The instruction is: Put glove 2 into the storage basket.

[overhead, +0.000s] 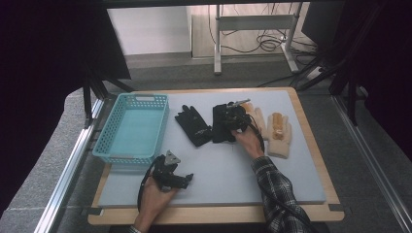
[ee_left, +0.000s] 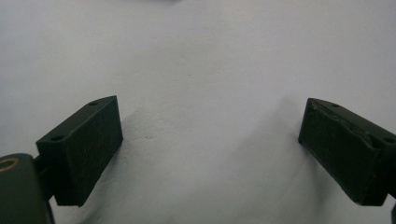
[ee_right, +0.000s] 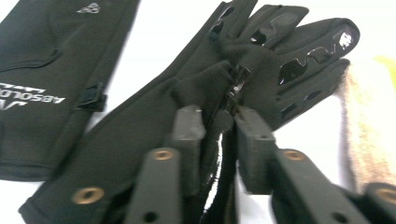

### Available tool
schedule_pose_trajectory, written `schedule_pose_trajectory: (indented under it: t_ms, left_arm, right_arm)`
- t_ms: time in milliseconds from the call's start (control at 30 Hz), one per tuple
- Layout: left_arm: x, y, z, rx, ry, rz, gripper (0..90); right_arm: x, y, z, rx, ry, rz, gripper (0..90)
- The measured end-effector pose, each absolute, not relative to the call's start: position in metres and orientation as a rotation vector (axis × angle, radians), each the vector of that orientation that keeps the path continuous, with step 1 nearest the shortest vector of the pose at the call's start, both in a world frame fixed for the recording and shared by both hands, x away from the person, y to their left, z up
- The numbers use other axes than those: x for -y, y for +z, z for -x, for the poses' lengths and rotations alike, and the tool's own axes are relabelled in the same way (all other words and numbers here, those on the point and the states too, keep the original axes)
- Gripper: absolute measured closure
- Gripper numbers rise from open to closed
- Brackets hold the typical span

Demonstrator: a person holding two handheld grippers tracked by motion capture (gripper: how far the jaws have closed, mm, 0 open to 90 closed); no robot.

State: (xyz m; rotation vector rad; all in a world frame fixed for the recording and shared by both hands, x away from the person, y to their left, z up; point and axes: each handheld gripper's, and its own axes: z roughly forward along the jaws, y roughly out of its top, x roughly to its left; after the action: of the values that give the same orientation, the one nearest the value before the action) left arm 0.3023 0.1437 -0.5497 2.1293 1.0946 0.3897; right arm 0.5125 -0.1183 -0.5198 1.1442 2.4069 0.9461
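- Two black gloves (overhead: 209,124) lie side by side at the middle of the high view, on the grey counter (overhead: 218,170); a beige pair (overhead: 274,131) sits just right of them and a turquoise basket (overhead: 133,126) stands at the left.
- My right tool (ee_right: 219,123) has its jaws drawn in on a pinched fold of the right-hand black glove (ee_right: 154,135), near its middle seam; the pads press the fabric.
- My left tool (ee_left: 210,140) stands wide open over bare counter, holding nothing.
- I judge the glove light, soft and floppy: it will sag and drape when lifted, and its glossy grip patches (ee_right: 303,65) may slip, so the bunched fleece is the better hold.
- White print on the other glove (ee_right: 51,79), upper left of my right gripper view, reads partly "ABSOL", upside down, and a small logo is too blurred to read.
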Motion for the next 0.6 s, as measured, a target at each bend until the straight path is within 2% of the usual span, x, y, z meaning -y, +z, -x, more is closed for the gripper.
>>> schedule_pose_trajectory:
  t_ms: [167,600]
  left_arm:
    - [-0.144,-0.55,-0.302,-1.094,0.389,-2.13,6.4]
    - [-0.144,-0.549,-0.302,-1.09,0.391,-2.142,6.4]
  right_arm:
    - [0.117,-0.515,-0.51,-2.426,0.944,-1.159,78.8]
    - [0.149,-0.469,-0.479,-2.389,1.13,-1.134,79.4]
